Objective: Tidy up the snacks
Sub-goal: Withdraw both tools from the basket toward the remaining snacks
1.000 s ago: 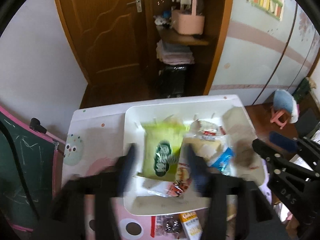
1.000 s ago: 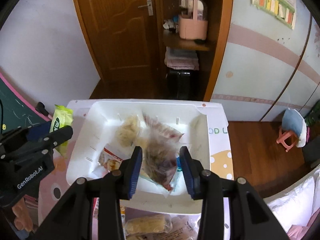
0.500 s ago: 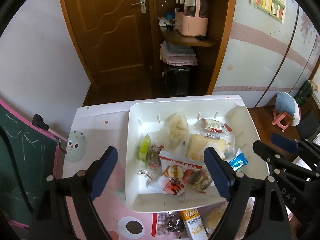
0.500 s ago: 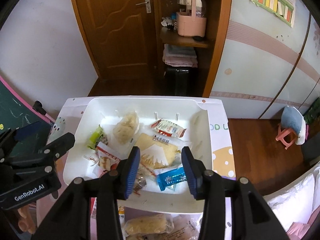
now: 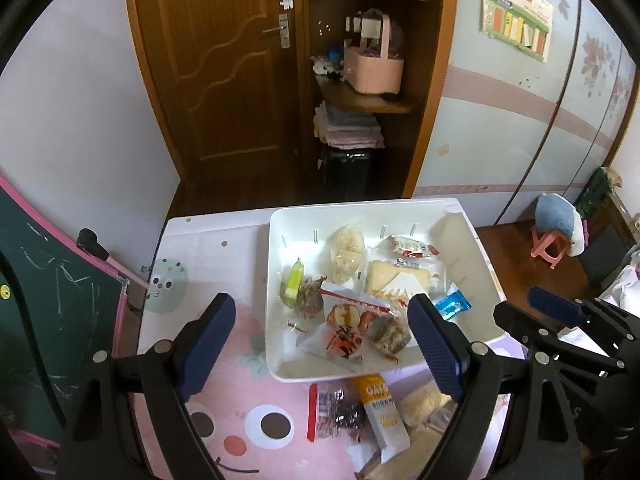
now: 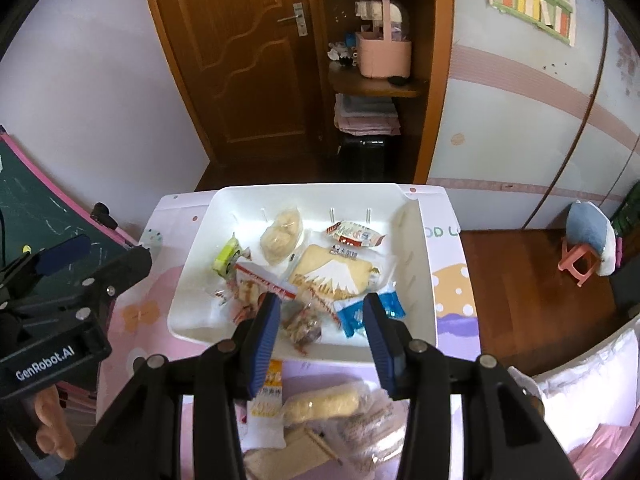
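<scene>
You had both grippers empty above the white tray (image 5: 276, 264). Left gripper (image 5: 320, 344): jaws had just been opening, wide apart, nothing btwn them. Right gripper (image 6: 318, 328): jaws part open, also empty. Judged: both dropped their packets into the tray, freed for the next pick. Tray held mixed snacks: green packet (image 5: 294, 280) by its left wall, blue packet (image 6: 368, 312) nr its front-right corner, mountain-print pastry (image 6: 332, 276) mid-tray. Loose packets (image 6: 320, 404) lay on the table just in front of the tray, not yet sorted.

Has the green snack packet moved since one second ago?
Yes. It left the left gripper's jaws, which just opened, and now lies in the white tray's left part.
</scene>
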Tool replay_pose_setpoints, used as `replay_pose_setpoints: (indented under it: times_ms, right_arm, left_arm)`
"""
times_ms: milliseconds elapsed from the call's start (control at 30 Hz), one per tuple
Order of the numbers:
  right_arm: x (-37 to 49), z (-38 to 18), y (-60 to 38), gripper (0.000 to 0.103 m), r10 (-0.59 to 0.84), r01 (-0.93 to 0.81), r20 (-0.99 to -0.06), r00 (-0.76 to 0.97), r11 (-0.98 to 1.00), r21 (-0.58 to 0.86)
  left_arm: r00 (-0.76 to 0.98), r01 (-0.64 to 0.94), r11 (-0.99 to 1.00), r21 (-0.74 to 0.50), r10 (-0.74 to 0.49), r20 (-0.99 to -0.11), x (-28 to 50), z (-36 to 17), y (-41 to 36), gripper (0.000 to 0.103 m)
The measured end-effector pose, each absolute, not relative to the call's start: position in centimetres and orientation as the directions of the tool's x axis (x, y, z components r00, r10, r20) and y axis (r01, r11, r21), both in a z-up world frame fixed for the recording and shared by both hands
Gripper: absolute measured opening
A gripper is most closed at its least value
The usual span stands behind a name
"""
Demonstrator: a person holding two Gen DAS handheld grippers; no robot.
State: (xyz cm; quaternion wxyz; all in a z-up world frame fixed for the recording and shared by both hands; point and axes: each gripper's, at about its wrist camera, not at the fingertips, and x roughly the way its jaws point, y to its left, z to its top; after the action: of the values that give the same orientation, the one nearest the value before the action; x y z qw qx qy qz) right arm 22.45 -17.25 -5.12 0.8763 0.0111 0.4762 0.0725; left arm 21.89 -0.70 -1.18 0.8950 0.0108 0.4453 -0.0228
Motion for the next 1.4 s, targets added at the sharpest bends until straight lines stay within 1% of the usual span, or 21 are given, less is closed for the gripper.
replay_pose_setpoints:
  times_ms: [367,600,733,967,1200,1267,1333,1400]
  right_arm:
    - [15.1,-3.0,-18.5,0.043,0.131,-0.051,-0.808,0.574,0.991,0.124]
    - [10.8,-3.7,-20.9,0.043,0.086,0.025,-0.817,0.571,0.992,0.122]
    - [8.8,-5.3,-22.6,0.043,0.06,0.081,-0.836,0.545,0.989,0.124]
    - [6.0,-8.9,-25.0,0.043,0.04,0.161,-0.872,0.488,0.978,0.135]
    - [5.3,-12.4,-26.4,0.044,0.077,0.217,-0.9,0.429,0.958,0.186]
    - [5.5,-13.3,-26.7,0.046,0.089,0.23,-0.906,0.414,0.952,0.199]
    - [5.7,-14.1,-27.1,0.057,0.113,0.243,-0.906,0.407,0.943,0.226]
    - [6.1,-14.8,-27.3,0.06,0.129,0.261,-0.909,0.396,0.933,0.246]
  left_arm:
    - [0.631,0.091,0.996,-0.01,-0.065,-0.773,15.0,1.5,0.2,0.087]
    - [0.612,0.125,0.992,-0.019,-0.092,-0.786,11.1,1.0,0.4,0.087]
    - [0.574,0.144,0.989,-0.024,-0.104,-0.812,9.4,-0.9,0.1,0.088]
    - [0.476,0.181,0.983,-0.036,-0.119,-0.871,7.2,-6.2,-0.9,0.088]
    - [0.426,0.239,0.97,-0.049,-0.15,-0.892,6.0,-11.1,-2.7,0.088]
    - [0.402,0.257,0.965,-0.057,-0.16,-0.902,6.1,-12.4,-3.3,0.088]
    - [0.375,0.273,0.96,-0.06,-0.163,-0.912,6.2,-14.3,-4.1,0.088]
    - [0.357,0.285,0.957,-0.06,-0.164,-0.92,6.5,-15.8,-4.8,0.088]
